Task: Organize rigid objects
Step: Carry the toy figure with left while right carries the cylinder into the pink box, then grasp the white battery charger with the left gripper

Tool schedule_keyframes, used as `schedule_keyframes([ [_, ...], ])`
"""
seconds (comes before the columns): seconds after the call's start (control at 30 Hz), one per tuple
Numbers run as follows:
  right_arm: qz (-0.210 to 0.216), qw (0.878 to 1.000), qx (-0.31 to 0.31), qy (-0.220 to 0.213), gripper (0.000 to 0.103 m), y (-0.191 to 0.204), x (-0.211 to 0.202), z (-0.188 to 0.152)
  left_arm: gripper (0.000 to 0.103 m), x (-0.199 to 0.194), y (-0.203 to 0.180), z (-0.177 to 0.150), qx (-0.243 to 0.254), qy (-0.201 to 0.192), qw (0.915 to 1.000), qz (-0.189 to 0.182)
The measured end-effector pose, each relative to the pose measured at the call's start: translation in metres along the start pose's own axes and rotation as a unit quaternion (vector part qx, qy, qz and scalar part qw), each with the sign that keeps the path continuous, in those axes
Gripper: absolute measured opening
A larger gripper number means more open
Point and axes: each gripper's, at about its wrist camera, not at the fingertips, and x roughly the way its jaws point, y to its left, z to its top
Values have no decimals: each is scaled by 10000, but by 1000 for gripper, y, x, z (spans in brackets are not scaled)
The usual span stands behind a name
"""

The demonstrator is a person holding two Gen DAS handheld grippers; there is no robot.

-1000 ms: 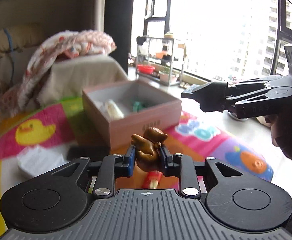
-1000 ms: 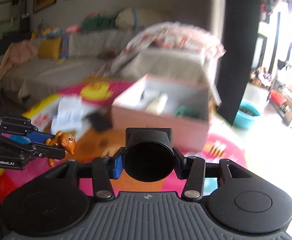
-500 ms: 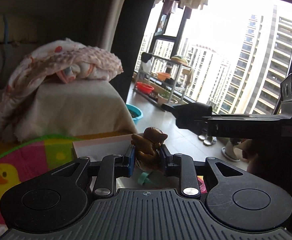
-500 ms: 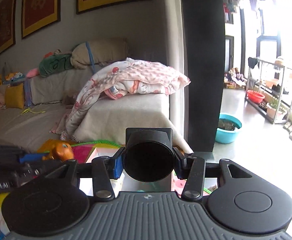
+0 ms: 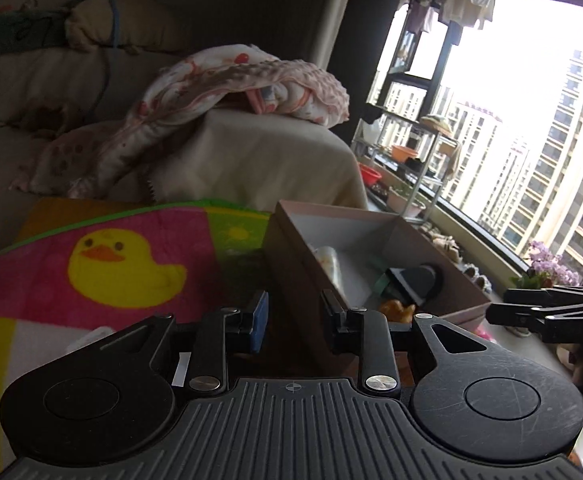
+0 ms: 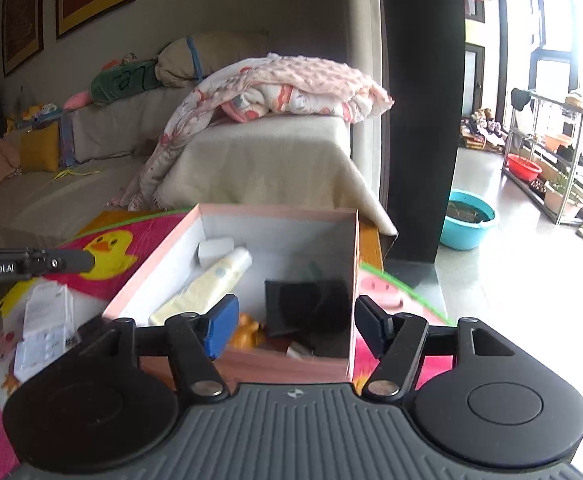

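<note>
A pink box (image 6: 163,276) with a white inside stands on the play mat; it also shows in the left wrist view (image 5: 291,272). Inside lie a cream tube (image 6: 207,284), a white block (image 6: 215,247), a black cylinder piece (image 6: 307,306), also in the left wrist view (image 5: 415,280), and an orange toy animal (image 6: 247,332), also in the left wrist view (image 5: 397,310). My right gripper (image 6: 295,320) is open and empty just before the box's near wall. My left gripper (image 5: 293,314) is open and empty beside the box's left wall.
A colourful play mat with a yellow duck (image 5: 119,268) covers the floor. White paper packets (image 6: 45,320) lie left of the box. A covered sofa with a pink blanket (image 6: 291,88) stands behind. A teal basin (image 6: 467,224) and a metal rack (image 6: 551,160) are at the right.
Both grippers have opened. The orange toy has left my left gripper and the black cylinder has left my right gripper; both now lie in the box.
</note>
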Motion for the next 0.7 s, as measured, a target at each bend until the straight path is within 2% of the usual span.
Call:
schedule_keyframes([
  [0.13,-77,9997,-25,240,68,12,-12,-46,31,-39,13,-25,349,-76,9968,713],
  [0.2,-35,9993,69,366,68,19,-15,-65,31,-49,23,-31,208,14,9961,854],
  [0.27,200,9982,278,500,68,25,-17,-77,31,-56,33,-36,-31,80,9964,848],
  [0.37,497,9962,505,500,68,33,-17,-88,31,-60,30,-43,46,237,9972,708],
  [0.53,364,9969,519,474,68,42,-10,-94,31,-50,11,-54,427,629,9960,472],
  [0.63,422,9968,512,446,69,42,-11,-94,31,-39,-1,-61,669,812,9932,508],
  [0.7,444,9965,541,459,69,41,-10,-95,32,-36,-6,-63,796,793,9923,524],
])
